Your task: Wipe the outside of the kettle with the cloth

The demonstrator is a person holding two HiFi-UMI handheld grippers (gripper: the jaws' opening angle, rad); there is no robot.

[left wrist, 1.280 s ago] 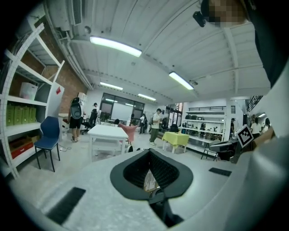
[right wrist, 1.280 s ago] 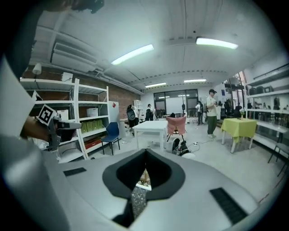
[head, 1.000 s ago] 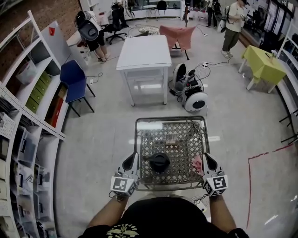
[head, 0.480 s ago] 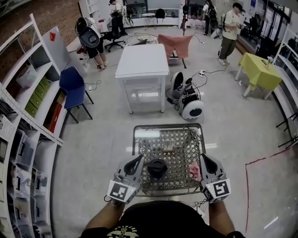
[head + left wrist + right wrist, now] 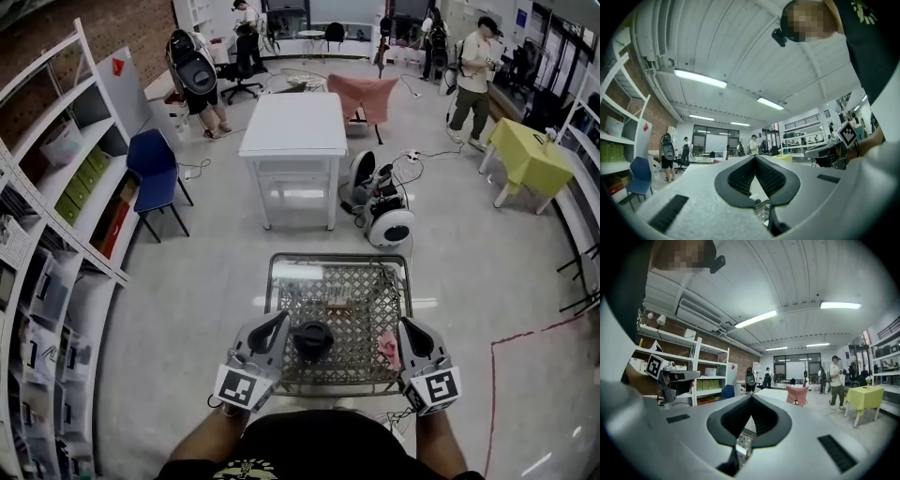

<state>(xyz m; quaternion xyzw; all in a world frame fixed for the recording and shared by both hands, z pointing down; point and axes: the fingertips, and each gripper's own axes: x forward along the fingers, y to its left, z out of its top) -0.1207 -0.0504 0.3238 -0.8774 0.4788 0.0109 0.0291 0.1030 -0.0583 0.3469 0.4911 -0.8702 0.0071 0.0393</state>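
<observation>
Left gripper (image 5: 282,318) and right gripper (image 5: 404,322) clenched empty, kettle (image 5: 313,339) between, cloth (image 5: 388,348) beside right.

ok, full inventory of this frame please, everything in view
kettle: 1, black, on the mesh-top table, near edge
cloth: 1, pink, same table, right side, apart from the kettle
small flat item: 1, too small to identify, table centre
mesh-top table: 1, metal, straight ahead
white table: 1, white, beyond it
chair: 1, blue, left
draped seat: 1, pink, behind the white table
small table: 1, yellow-green, right
wheeled machine: 1, white and black, on the floor
shelving: white, left wall
floor tape: red, right
people: several, far end
left gripper: shut, empty, left of the kettle
right gripper: shut, empty, by the cloth
</observation>
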